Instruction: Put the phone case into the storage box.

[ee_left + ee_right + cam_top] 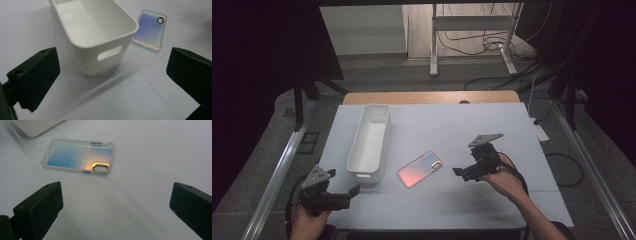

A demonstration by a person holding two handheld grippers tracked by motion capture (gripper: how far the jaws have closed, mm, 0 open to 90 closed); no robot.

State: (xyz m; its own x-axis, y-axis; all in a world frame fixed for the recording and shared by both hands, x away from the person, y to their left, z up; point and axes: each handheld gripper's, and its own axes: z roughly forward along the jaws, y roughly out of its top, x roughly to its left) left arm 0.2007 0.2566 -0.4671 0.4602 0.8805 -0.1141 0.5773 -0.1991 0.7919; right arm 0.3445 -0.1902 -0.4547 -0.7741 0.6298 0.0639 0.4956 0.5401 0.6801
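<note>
At the worktop's [512,125] middle lies the iridescent phone case [420,169], flat, its long axis slanting toward the white bin [370,141] just beside it. The right tool [463,173], jaws spread and empty, is nearer; the left tool [346,196], also open, points at the bin.

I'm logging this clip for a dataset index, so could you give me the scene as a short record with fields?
surface: table under a pale sheet
phone case: shiny rainbow-tinted phone case, flat near the table's middle, untouched
bin: long white bin with a handle slot, empty, left of the phone case
left gripper: left gripper, jaws apart, near the bin's close end, holding nothing
right gripper: right gripper, jaws apart, right of the phone case and facing it, holding nothing
contact: neither gripper touches the phone case or bin
</note>
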